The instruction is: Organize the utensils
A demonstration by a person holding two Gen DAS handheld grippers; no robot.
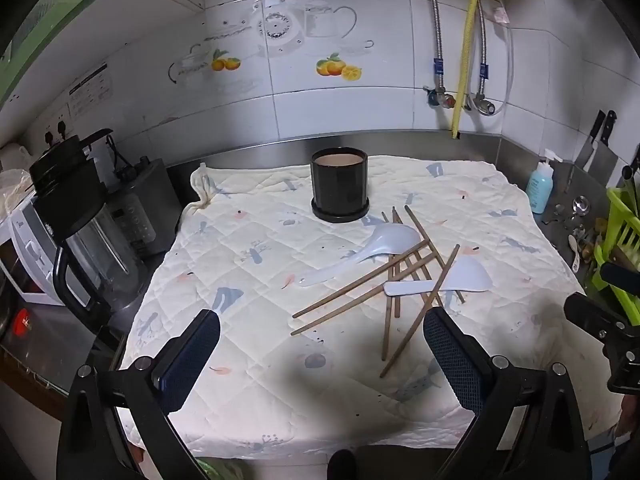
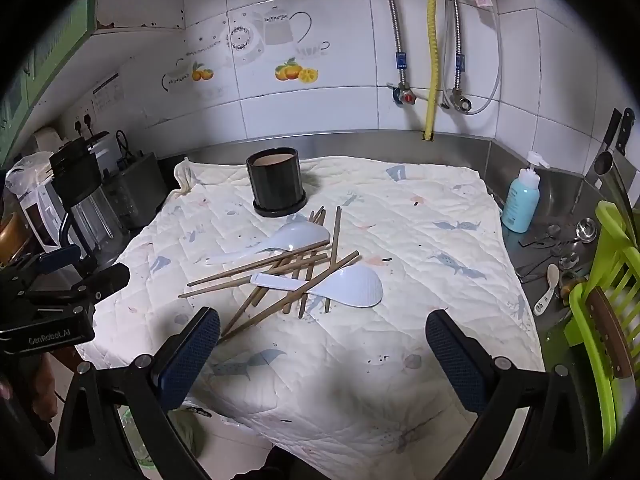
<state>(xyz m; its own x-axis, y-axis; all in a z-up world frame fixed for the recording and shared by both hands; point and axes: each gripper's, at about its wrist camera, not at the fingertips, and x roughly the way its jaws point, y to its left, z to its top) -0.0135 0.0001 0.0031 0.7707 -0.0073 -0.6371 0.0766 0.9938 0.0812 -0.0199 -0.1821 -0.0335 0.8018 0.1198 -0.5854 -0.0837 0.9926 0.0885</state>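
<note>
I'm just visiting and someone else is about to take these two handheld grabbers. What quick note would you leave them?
Left gripper: open, holding nothing, hovering over the near part of the cloth.
Right gripper: open, holding nothing as well.
Things: wooden chopsticks lie in a crossed pile mid-cloth, with a white soup spoon and a white rice paddle on the pile. The black holder stands upright behind them, towards the wall; no utensil shows above its rim.
Done: nothing yet, by the look of it.
Left: probably every utensil still has to go into the holder.
</note>
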